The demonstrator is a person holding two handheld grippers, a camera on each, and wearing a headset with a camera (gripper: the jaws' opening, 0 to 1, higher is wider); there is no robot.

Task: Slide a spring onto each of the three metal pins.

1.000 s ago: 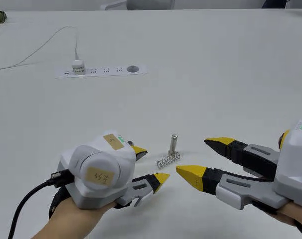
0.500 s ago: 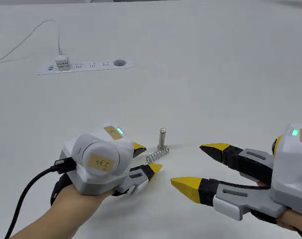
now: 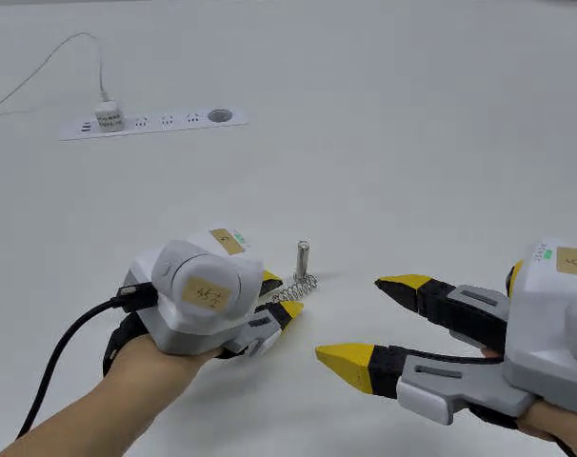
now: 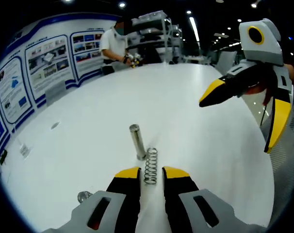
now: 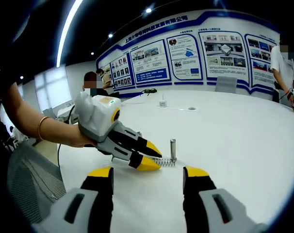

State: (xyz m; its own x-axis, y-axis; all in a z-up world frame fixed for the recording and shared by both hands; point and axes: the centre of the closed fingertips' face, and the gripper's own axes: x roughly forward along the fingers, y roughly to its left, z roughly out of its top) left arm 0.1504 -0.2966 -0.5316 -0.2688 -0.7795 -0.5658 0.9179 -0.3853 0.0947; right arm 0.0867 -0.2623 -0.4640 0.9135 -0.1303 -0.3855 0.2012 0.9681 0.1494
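The left tongs (image 3: pixel 281 295) have drawn in since a second ago. Then their yellow tips stood apart beside the spring (image 4: pixel 150 162); now they have narrowed onto its near end and seem to pinch it, just left of the frame's middle in the head view. The spring lies flat on the desk (image 3: pixel 412 143), its far end touching the foot of the upright pin (image 3: pixel 303 257). As I judge it, pickup is about done, and what remains is to lift the spring, turn it upright and thread it over the pin's top. The right tongs (image 3: pixel 350 319) wait at the lower right, tips wide apart and empty, a little lower in the frame than before. The power strip (image 3: pixel 146 122) now sits nearer the upper left, which is the camera's shift, not the strip's.
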